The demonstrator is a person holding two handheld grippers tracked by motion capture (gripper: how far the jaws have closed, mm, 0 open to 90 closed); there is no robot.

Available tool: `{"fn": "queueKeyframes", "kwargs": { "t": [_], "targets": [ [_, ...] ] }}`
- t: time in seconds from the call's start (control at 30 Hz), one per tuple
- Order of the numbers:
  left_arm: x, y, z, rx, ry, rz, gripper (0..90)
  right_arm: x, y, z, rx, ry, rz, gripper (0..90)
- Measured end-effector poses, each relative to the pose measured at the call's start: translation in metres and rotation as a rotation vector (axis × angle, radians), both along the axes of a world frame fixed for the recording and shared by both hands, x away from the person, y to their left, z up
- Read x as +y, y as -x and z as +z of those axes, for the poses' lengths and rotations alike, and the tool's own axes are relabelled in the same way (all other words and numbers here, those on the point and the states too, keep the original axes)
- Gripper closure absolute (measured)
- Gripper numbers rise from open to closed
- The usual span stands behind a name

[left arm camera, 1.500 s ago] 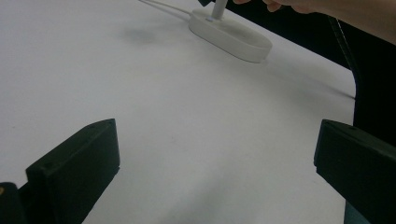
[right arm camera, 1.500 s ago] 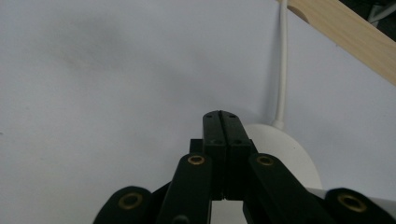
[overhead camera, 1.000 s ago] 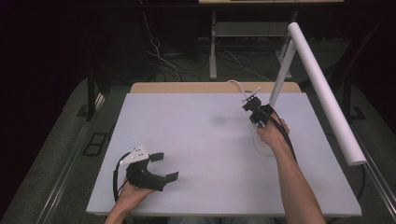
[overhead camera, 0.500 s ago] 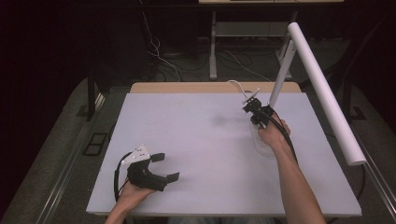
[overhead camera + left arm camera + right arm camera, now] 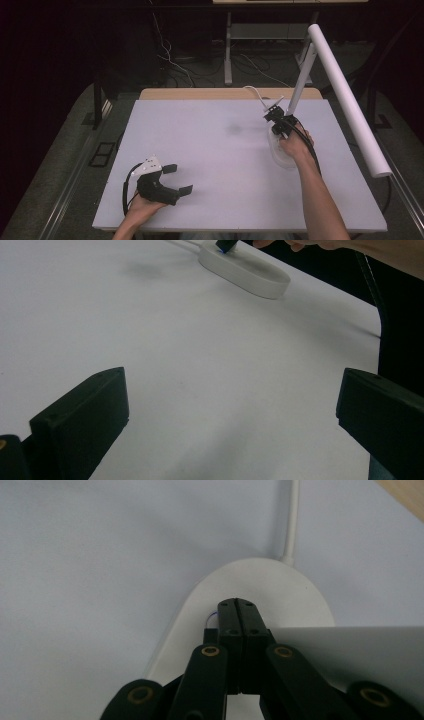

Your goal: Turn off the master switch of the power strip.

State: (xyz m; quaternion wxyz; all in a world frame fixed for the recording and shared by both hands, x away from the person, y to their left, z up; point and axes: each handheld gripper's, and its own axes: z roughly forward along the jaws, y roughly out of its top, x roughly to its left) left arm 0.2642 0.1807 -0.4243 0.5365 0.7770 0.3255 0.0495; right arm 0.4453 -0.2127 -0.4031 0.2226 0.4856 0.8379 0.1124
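Lamp base [image 5: 280, 150] on table [image 5: 210, 150], right side.

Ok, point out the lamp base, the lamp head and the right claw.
lamp base [image 5: 295, 597], right gripper view, its flat top.
lamp head [image 5: 345, 97], high view, mid-tube.
right claw [image 5: 238, 605], right gripper view, its closed tips.

black right gripper [image 5: 239, 605], brass-coloured screws; left gripper [image 5: 176, 179] black, grey plate, black cable.

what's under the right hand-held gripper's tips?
The right hand-held gripper, jaws shut together, points down at the desk lamp's white oval base, with a faint blue glow beside the tips. The spot beneath them is covered, so contact can't be confirmed.
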Motion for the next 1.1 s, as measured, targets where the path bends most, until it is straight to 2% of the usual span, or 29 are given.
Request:
{"fn": "queueKeyframes", "kwargs": {
  "t": [0.6,0.73,0.83,1.1],
  "targets": [
    [0.0014,-0.0017,-0.0012,0.007,0.003,0.007,0.0,0.0011,0.0004,-0.0005,-0.028,0.026,0.02,89.5],
    [0.0015,-0.0018,-0.0013,0.007,0.003,0.007,0.0,0.0017,0.0001,0.0006,-0.036,0.02,0.017,89.5],
    [0.0018,-0.0019,-0.0013,0.009,0.002,0.007,0.0,0.0014,-0.001,0.001,-0.022,-0.017,0.003,89.5],
    [0.0016,-0.0019,-0.0018,0.014,-0.003,0.004,0.0,0.0012,-0.0016,-0.0008,-0.016,-0.019,-0.002,89.5]
  ]
}}
